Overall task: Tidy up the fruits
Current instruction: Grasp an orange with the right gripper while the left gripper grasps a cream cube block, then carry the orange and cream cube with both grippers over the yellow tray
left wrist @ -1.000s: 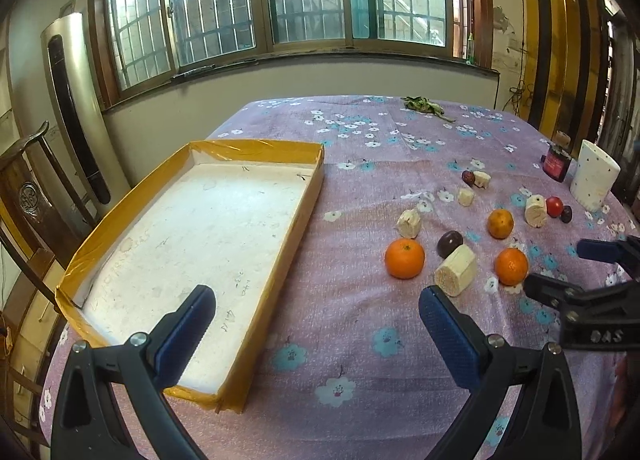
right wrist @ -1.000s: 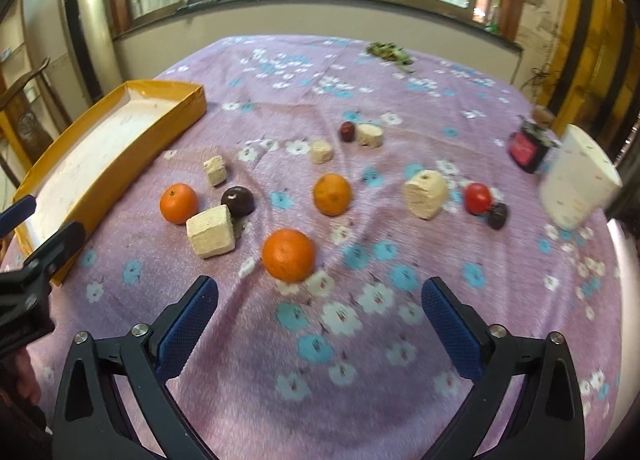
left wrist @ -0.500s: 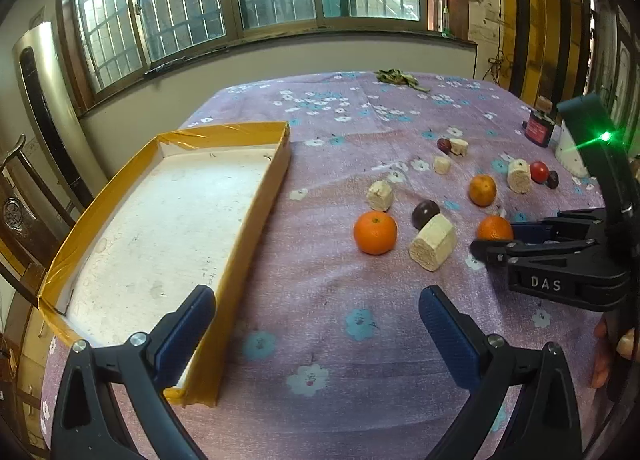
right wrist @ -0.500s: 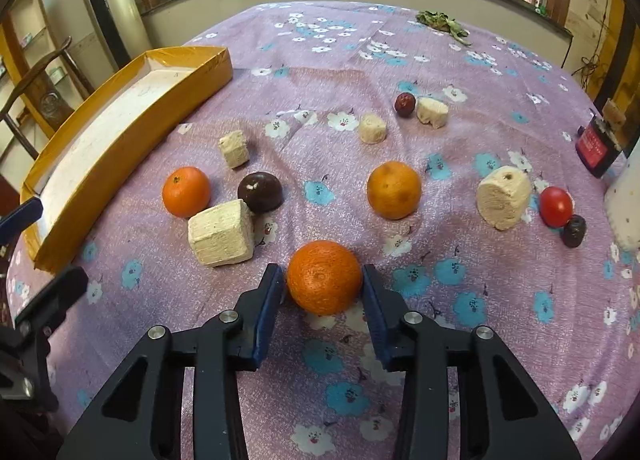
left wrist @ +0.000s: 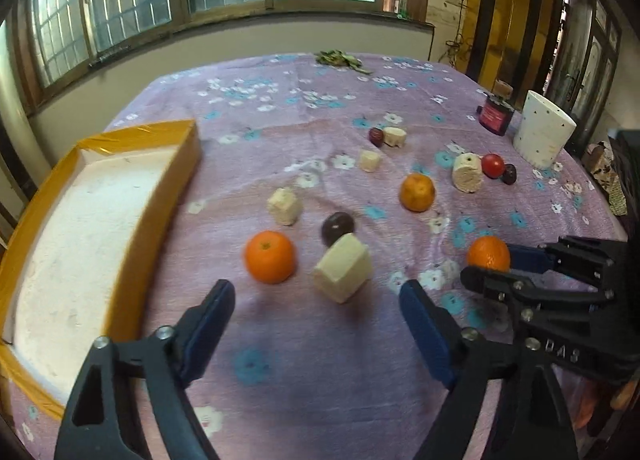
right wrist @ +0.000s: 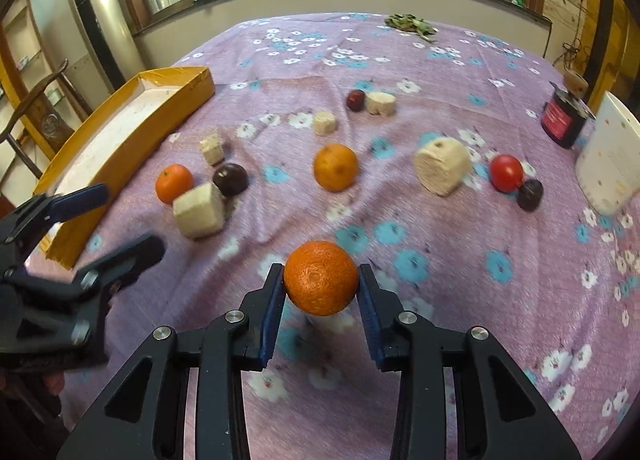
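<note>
My right gripper (right wrist: 321, 292) is shut on an orange (right wrist: 321, 278) and holds it just above the purple flowered cloth; it shows in the left wrist view (left wrist: 489, 254) too. My left gripper (left wrist: 316, 324) is open and empty, close before another orange (left wrist: 271, 256) and a pale cut chunk (left wrist: 342, 267). A third orange (left wrist: 417, 191), a dark plum (left wrist: 338, 225), a red tomato (right wrist: 506, 172) and several pale chunks lie on the cloth. The yellow tray (left wrist: 132, 219) lies at the left.
A white dotted cup (left wrist: 542, 133) and a dark red jar (left wrist: 495, 114) stand at the far right. Green leaves (left wrist: 340, 59) lie at the table's far edge. A wooden chair (right wrist: 36, 107) stands left of the table.
My right gripper closed on the orange and raised it slightly. My left gripper moved right and forward, away from the tray and toward the fruit, still open.
</note>
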The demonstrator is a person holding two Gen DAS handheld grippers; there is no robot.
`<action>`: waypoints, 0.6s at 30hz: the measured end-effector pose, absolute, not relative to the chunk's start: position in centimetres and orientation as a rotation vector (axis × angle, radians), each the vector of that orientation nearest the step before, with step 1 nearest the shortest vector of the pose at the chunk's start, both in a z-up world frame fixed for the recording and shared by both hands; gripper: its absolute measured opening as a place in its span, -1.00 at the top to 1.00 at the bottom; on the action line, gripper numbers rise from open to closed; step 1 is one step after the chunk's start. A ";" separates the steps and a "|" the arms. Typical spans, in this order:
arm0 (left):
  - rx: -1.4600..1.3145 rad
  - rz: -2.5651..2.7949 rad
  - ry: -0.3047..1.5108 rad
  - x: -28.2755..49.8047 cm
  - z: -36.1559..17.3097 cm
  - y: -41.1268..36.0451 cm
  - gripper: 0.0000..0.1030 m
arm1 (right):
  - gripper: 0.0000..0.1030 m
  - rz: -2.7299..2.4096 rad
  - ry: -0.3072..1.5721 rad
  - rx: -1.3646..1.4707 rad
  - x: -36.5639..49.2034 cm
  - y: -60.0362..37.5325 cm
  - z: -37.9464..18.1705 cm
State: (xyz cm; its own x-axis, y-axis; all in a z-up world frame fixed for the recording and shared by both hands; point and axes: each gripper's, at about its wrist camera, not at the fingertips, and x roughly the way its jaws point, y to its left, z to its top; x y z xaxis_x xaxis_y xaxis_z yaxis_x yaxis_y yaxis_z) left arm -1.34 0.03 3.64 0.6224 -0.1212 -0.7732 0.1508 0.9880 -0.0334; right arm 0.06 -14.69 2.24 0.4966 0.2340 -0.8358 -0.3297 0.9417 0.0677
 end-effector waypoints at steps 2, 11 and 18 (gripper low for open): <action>0.004 -0.161 0.915 -0.5 3.1 -0.4 -0.41 | 0.32 0.346 1.000 -0.099 -0.1 -15.1 2.1; -0.150 -0.163 0.985 1.4 1.2 0.2 0.16 | 0.32 0.372 1.008 -0.089 -0.4 -15.9 1.7; -0.197 -0.185 0.988 -0.2 1.6 1.8 0.17 | 0.32 0.392 0.982 -0.075 -0.5 -15.5 2.1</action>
